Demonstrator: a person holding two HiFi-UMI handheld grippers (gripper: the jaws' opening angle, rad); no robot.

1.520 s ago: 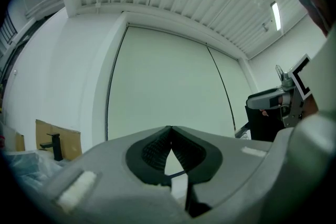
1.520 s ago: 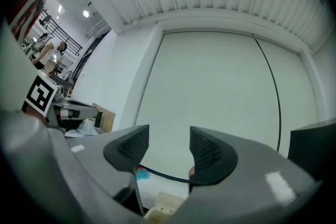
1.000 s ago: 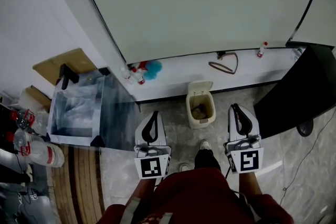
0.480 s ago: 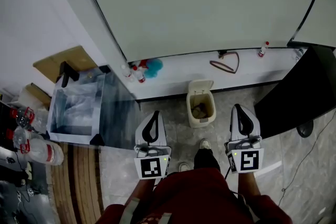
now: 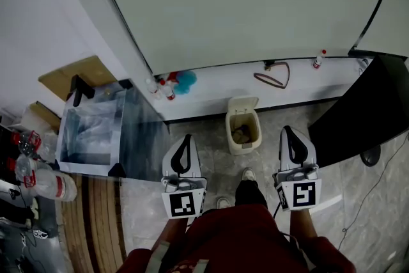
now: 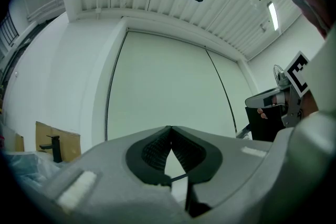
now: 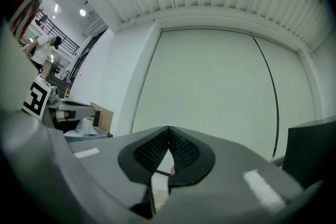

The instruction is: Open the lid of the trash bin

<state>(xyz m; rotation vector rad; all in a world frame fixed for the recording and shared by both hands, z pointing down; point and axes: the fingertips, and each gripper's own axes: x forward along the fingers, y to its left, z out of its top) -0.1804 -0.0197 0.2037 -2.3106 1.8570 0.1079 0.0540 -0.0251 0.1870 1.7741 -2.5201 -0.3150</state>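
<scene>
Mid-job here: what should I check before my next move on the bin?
1. The trash bin has its lid raised, inside showing: ok.
2. The left gripper has jaws together, nothing between: ok.
3. The right gripper has jaws together, nothing between: ok.
4. Both grippers are apart from the trash bin: ok.
5. The lid holds up unaided: cannot tell.

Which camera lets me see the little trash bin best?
The head view. It looks down on the trash bin, showing its lid up and something inside. The two gripper views mostly show their own shut jaws and the wall; no bin is clear there.
</scene>
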